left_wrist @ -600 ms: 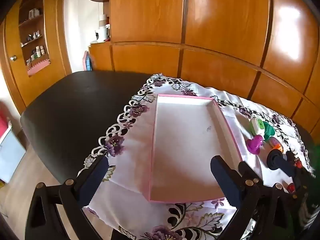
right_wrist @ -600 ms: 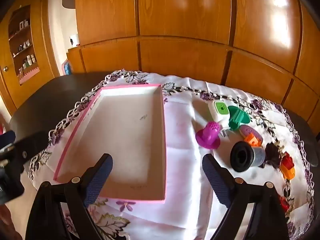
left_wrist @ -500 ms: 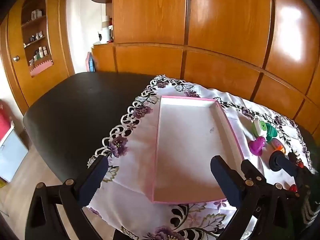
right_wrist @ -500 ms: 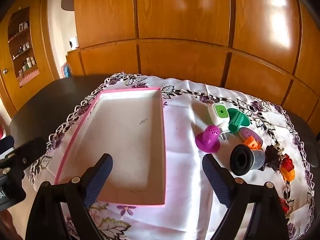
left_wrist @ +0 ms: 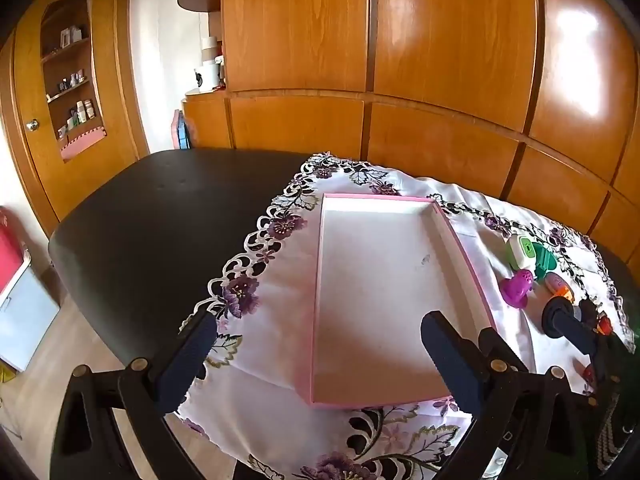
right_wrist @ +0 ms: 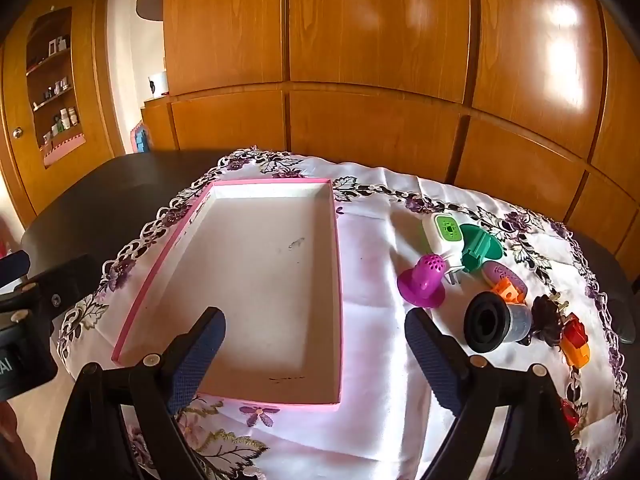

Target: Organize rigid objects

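Observation:
An empty pink-rimmed tray (right_wrist: 338,280) lies on a white floral tablecloth (right_wrist: 372,336); it also shows in the left wrist view (left_wrist: 460,240). Right of it sit a purple perforated cap (right_wrist: 422,284), a white-and-green plug-in device (right_wrist: 444,236), a green plastic piece (right_wrist: 478,246), a black cylinder (right_wrist: 494,322), and small orange and red pieces (right_wrist: 574,340). My right gripper (right_wrist: 316,352) is open and empty, above the tray's near right corner. My left gripper (left_wrist: 318,356) is open and empty, over the tray's near left edge.
The black table (left_wrist: 160,220) extends bare to the left of the cloth. Wooden cabinet panels (right_wrist: 360,80) stand behind the table. A shelf niche (left_wrist: 72,80) with small items is at far left. The table's near edge drops to the floor (left_wrist: 36,380).
Both grippers have drawn back and risen slightly; the tray and the objects look a little farther and lower in view. Nothing was taken hold of.

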The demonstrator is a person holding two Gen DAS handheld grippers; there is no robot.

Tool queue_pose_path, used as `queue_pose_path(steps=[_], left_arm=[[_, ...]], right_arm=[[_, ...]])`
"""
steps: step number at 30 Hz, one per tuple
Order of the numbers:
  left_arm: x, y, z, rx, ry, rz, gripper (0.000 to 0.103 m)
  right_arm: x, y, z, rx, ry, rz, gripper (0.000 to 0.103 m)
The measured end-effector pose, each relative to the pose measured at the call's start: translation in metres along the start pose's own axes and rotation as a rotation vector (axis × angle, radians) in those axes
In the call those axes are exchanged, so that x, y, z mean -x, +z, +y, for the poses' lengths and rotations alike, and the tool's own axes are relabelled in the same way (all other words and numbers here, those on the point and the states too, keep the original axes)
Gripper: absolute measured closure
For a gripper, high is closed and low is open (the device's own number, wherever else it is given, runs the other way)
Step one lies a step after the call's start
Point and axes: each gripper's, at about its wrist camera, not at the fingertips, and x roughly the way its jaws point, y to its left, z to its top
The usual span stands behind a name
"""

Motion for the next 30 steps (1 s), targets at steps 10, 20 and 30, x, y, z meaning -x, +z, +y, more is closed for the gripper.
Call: queue_pose_path(steps=[10,20,30], left_arm=[[-0.002,-0.003,-0.003,-0.023,-0.003,0.011,0.000],[0.000,-0.004,-0.011,-0.054,-0.002,0.010,0.000],[0.000,-0.005,-0.021,-0.088,-0.012,0.009,0.000]], right_arm=[[0.000,-0.001,-0.006,0.001,-0.009,0.000,0.011],[0.004,0.002,-0.016,-0.008,-0.021,-0.022,0.011],[0.007,0.005,-0.030,-0.014,-0.038,-0.038,0.011]])
